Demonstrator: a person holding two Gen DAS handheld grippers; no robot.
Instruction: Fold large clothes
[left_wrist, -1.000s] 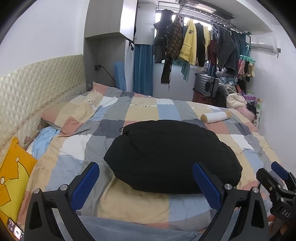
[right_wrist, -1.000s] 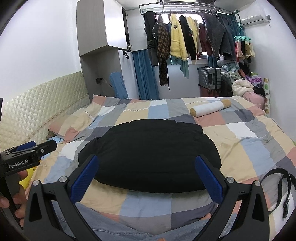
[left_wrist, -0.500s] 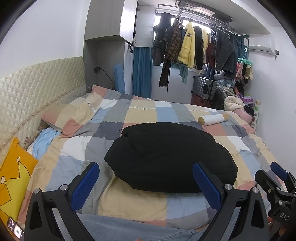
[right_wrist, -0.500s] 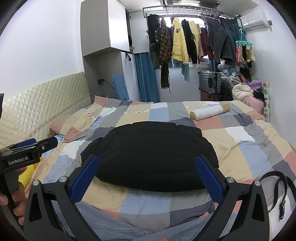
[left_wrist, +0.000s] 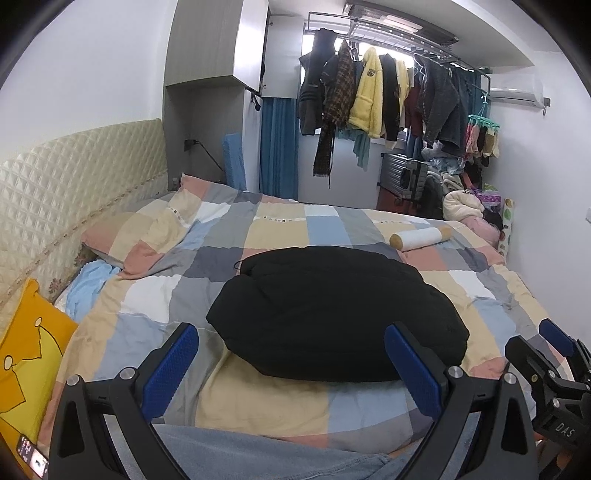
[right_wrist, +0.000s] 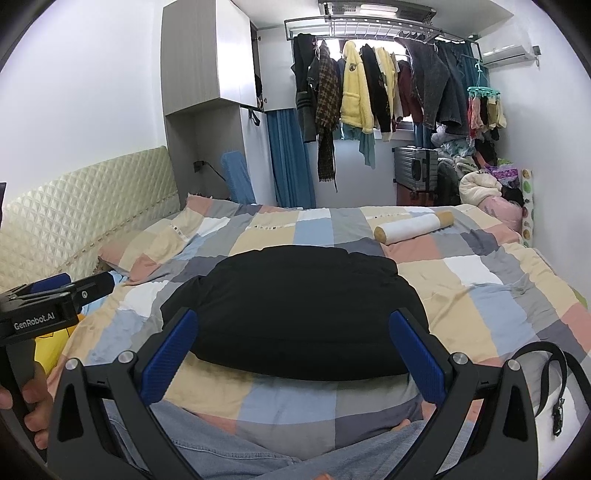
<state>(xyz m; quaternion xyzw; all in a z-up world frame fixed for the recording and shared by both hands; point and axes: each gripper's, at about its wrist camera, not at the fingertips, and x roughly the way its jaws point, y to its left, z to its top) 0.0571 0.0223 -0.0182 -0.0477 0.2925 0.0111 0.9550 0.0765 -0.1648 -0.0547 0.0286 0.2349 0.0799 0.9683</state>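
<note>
black coat (left_wrist: 332, 314) lies bundled in the middle of the bed (left_wrist: 288, 229), looking folded already into a rounded pad. left gripper (left_wrist: 291, 363) hangs above the near edge, jaws wide apart, holding nothing. right gripper (right_wrist: 295, 354) likewise, jaws spread and empty, well short of the cloth. this reads as the close of a fold, or a pause before tidying. next move likely calls for either a final tuck or lifting the bundle aside.
</note>
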